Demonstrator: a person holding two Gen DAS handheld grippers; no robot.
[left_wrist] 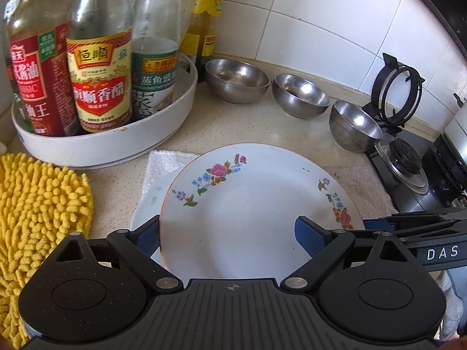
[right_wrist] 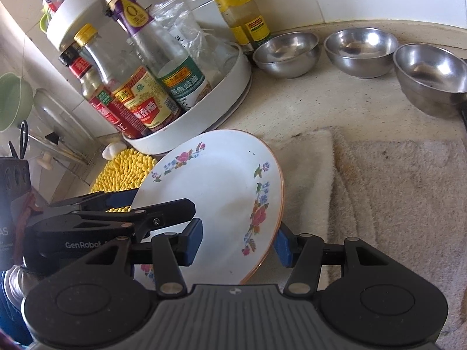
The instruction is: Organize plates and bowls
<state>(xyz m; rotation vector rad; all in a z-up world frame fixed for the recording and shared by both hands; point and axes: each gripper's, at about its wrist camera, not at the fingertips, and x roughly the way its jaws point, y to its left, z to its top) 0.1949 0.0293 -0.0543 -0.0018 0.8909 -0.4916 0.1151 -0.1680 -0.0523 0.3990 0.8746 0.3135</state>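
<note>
A white plate with flower prints (left_wrist: 251,204) is held tilted above a second white plate (left_wrist: 149,204) that lies on a white towel. My left gripper (left_wrist: 227,239) has one blue pad under the plate's rim and one on its face. My right gripper (right_wrist: 238,242) straddles the same plate (right_wrist: 216,192), one pad on its face and one behind its rim. Both pairs of jaws stand wide, so I cannot tell if they pinch it. Three steel bowls (left_wrist: 236,80) (left_wrist: 300,94) (left_wrist: 354,125) stand in a row by the wall.
A white turntable tray (left_wrist: 116,143) with several sauce bottles stands at the back left. A yellow chenille mat (left_wrist: 38,204) lies at the left. A gas stove (left_wrist: 414,169) is at the right. A beige towel (right_wrist: 394,198) covers the counter at the right.
</note>
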